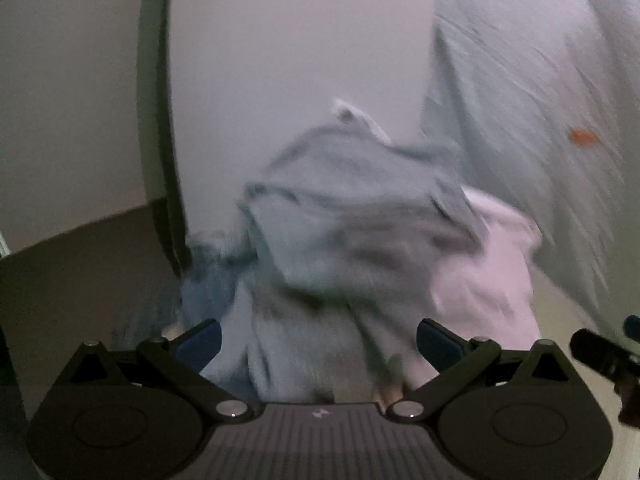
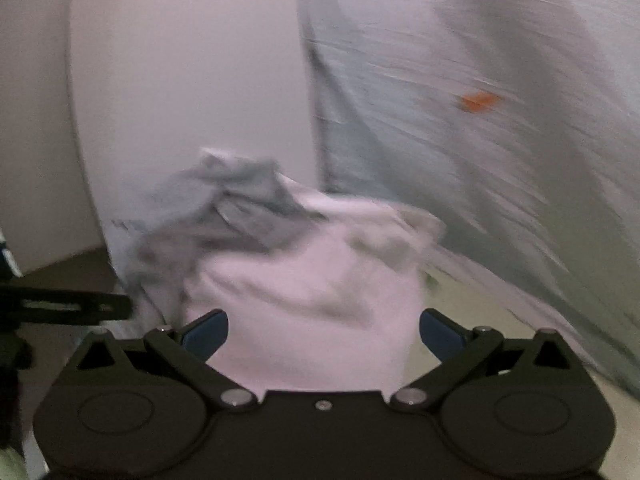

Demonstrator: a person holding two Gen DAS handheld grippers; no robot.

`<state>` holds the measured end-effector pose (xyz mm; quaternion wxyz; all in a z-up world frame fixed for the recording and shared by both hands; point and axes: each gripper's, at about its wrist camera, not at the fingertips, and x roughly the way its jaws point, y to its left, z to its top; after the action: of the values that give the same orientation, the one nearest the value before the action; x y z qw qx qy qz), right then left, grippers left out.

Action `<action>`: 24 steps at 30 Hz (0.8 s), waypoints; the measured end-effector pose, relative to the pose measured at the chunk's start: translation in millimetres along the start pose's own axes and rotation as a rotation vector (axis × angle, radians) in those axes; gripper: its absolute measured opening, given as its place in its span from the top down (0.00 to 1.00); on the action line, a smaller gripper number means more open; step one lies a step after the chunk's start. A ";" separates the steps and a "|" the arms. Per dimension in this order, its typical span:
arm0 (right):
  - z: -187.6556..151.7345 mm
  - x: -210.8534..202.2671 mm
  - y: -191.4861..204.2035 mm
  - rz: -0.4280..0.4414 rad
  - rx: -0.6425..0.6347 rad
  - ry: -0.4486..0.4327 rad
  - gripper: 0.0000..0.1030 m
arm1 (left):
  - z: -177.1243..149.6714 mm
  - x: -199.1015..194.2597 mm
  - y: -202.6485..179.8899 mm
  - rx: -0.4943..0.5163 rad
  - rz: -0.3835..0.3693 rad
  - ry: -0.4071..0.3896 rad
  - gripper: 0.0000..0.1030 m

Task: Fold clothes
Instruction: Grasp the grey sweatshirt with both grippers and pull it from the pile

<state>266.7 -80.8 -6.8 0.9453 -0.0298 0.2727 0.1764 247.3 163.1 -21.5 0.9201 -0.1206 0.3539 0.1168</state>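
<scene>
A: Pale wall (image 1: 280,60) fills the upper middle of both views, with a dark strip (image 1: 154,120) running down the upper left of the left view. Everything is smeared with blur.

B: Where are the clothes?

A: Heaped at centre. A grey garment (image 1: 352,208) sits mid-frame in the left view, a pale pink one (image 1: 492,280) to its lower right. In the right view the pink one (image 2: 312,292) takes the lower centre and the grey one (image 2: 224,208) lies at its upper left. A larger grey sheet (image 2: 460,140) with an orange mark (image 2: 478,102) covers the upper right.

B: And the grippers?

A: The left gripper (image 1: 318,340) is spread wide, holding nothing; grey cloth shows between its fingers, but whether it touches them is unclear. The right gripper (image 2: 324,334) is equally wide and empty, with pink cloth in its gap.

B: So picking one piece out comes first, probably?

A: Likely. Doing it well means choosing a single garment, closing each gripper on an edge or corner of that piece alone, well apart, and lifting so it hangs free of the other. Pinching deep into the heap risks catching both layers.
</scene>
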 end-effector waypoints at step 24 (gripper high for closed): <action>10.9 12.1 -13.0 0.261 0.008 -0.174 0.96 | 20.2 -48.5 -46.5 0.047 -0.210 -0.128 0.88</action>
<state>286.3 -87.4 -4.5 0.9345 0.0250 0.1919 0.2988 238.8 119.1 32.4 0.9506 -0.1276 0.2825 0.0189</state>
